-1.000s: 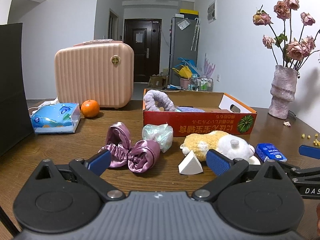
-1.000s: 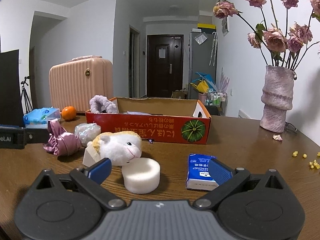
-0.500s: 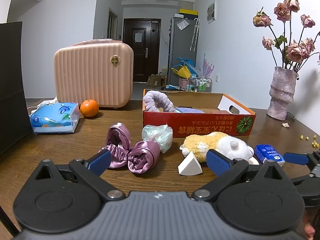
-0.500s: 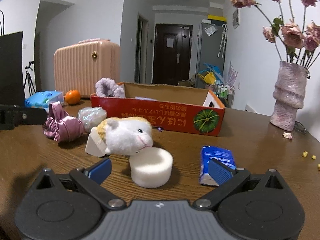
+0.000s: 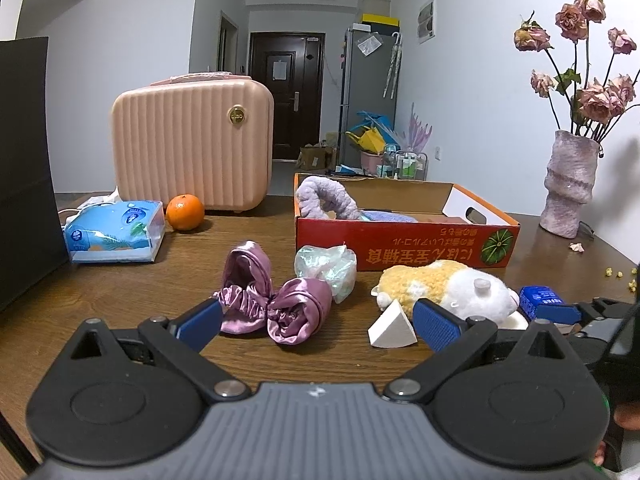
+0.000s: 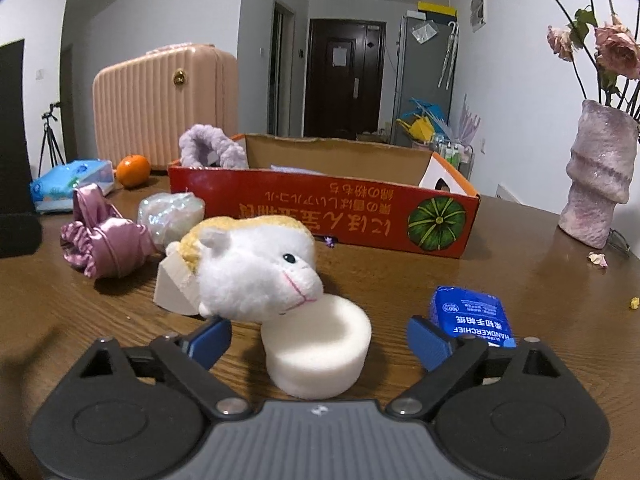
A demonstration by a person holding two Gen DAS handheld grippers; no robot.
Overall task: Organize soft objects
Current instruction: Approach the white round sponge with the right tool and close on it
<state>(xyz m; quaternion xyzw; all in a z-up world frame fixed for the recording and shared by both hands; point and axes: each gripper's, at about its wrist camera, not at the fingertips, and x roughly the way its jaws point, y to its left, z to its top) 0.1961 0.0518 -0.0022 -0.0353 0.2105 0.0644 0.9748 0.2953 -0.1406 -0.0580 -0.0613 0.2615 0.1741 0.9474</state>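
A round white sponge lies between the open jaws of my right gripper, not gripped. A plush hamster rests against it, with a white wedge sponge beside. The hamster and wedge also show in the left wrist view. My left gripper is open and empty, just short of purple satin scrunchies and a pale shiny pouch. A red cardboard box behind holds a lilac fluffy headband.
A blue handkerchief pack lies right of the sponge. A pink suitcase, an orange and a tissue pack stand at the back left. A vase of dried roses stands at the right. A black panel borders the left.
My right gripper has moved forward and lower, so the round sponge now sits between its jaws. The left gripper has hardly moved.
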